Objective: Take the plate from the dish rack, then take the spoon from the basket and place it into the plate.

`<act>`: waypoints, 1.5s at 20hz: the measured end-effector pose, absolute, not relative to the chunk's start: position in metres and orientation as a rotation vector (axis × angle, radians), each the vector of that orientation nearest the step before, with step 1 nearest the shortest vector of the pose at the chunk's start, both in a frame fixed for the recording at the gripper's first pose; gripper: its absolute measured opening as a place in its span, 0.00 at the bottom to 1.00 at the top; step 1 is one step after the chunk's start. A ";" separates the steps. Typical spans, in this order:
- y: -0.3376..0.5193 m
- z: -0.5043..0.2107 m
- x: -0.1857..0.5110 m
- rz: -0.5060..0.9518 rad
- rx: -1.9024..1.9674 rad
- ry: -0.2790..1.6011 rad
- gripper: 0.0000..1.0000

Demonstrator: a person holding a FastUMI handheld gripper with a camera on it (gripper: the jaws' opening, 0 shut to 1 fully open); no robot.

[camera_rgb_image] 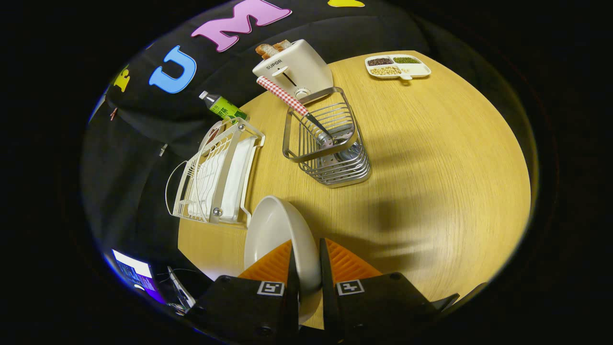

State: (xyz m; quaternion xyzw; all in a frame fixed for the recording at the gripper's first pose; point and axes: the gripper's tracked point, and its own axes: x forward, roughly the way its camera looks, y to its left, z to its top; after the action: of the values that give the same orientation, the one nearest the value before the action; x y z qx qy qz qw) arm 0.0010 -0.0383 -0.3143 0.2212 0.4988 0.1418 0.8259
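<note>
Round wooden desk (431, 158) against the black cloth booth wall. White plate (278, 235) is out of the dish rack, held on edge between the gripper (305, 261) fingers, its rim pinched by both of them, the jaws nearly closed on it; the plate tilts up over the desk just ahead of the fingers. White wire dish rack (215, 172) sits just beyond the plate, at the desk edge, with a white tray or cloth in it, no dishes visible inside. Spoon (299, 110) with red-and-white checked handle stands tilted in the metal wire basket (330, 148), bowl end down, handle sticking out over the rim toward the toaster. Basket is beyond the fingers, beside the rack, apart from it. White toaster (297, 67) with toast slices in its slots is behind the basket. Green-labelled bottle (222, 106) lies behind the rack. Divided white tray (398, 66) with beans and grains is at the far side of the desk, well apart. A lit screen (136, 274) shows below the desk edge.
</note>
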 end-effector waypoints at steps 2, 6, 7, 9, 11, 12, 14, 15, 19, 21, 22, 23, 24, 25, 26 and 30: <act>-0.048 -0.327 0.006 0.272 0.442 1.054 0.22; -0.058 -0.316 0.008 0.282 0.427 1.009 0.34; -0.061 -0.312 0.011 0.279 0.407 0.977 0.38; -0.066 -0.301 0.019 0.286 0.355 0.899 0.65; -0.068 -0.287 0.024 0.306 0.296 0.828 0.91; -0.070 -0.276 0.027 0.313 0.270 0.794 0.98; -0.071 -0.258 0.039 0.319 0.221 0.713 0.98; -0.071 -0.246 0.045 0.325 0.198 0.670 0.98; -0.065 -0.208 0.076 0.363 0.124 0.542 0.99; -0.063 -0.200 0.095 0.372 0.097 0.512 0.98; -0.062 -0.197 0.107 0.369 0.083 0.500 0.98; -0.060 -0.197 0.118 0.372 0.069 0.493 0.98; -0.060 -0.198 0.127 0.369 0.056 0.492 0.98; -0.061 -0.198 0.136 0.360 0.045 0.487 0.98; -0.060 -0.197 0.146 0.354 0.037 0.476 0.99; -0.045 -0.205 0.172 0.367 0.003 0.471 0.99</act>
State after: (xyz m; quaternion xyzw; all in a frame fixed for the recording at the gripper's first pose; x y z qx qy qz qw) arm 0.1720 -0.0450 -0.2050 0.0013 0.2318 0.1809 0.9558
